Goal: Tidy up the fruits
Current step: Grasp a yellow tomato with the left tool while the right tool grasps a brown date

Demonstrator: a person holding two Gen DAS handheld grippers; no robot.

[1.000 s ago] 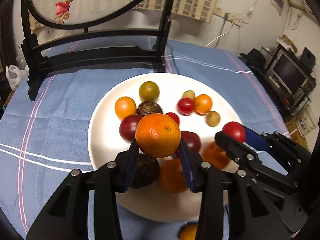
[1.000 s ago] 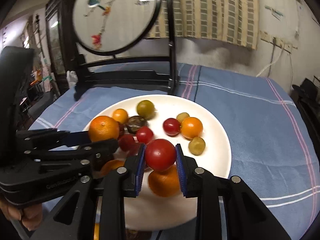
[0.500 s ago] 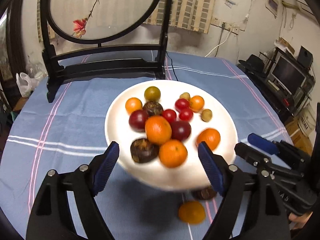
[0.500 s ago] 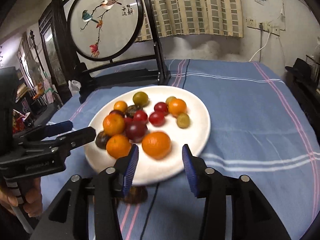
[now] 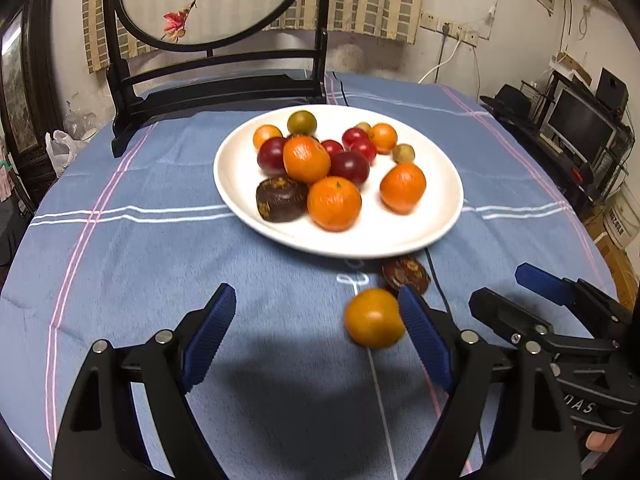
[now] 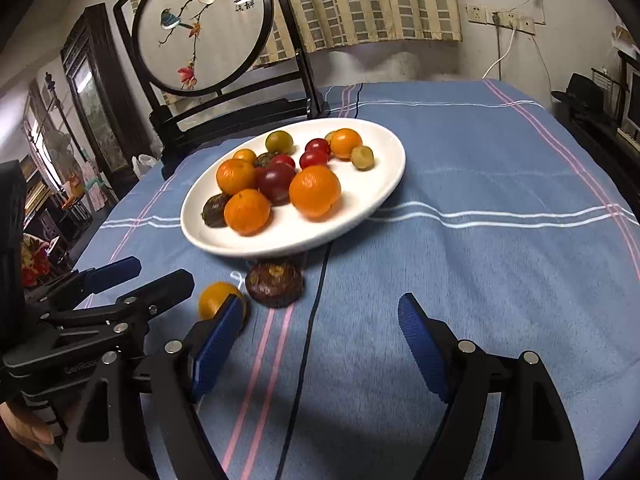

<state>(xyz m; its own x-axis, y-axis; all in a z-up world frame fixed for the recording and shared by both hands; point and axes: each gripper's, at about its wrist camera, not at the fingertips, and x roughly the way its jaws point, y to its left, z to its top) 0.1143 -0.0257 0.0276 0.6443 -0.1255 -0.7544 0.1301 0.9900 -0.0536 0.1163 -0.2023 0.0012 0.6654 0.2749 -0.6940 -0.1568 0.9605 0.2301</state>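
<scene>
A white plate (image 5: 436, 224) (image 6: 384, 184) on the blue tablecloth holds several fruits: oranges, red plums, dark brown fruits, small green ones. Off the plate, near its front edge, lie a small orange (image 5: 374, 322) (image 6: 216, 300) and a dark brown fruit (image 5: 405, 274) (image 6: 274, 283). My left gripper (image 5: 316, 332) is open and empty, low over the cloth, with the small orange just inside its right finger. My right gripper (image 6: 320, 340) is open and empty, to the right of both loose fruits. The right gripper also shows in the left wrist view (image 5: 516, 292).
A black wooden stand with a round embroidered screen (image 5: 208, 4) (image 6: 204, 28) stands behind the plate. A thin dark cable (image 6: 308, 340) runs across the cloth. Shelves with monitors (image 5: 580, 124) stand off the table's right side.
Both grippers let go of their fruit, an orange and a red fruit, onto the plate, opened wide and pulled back toward the table's near edge.
</scene>
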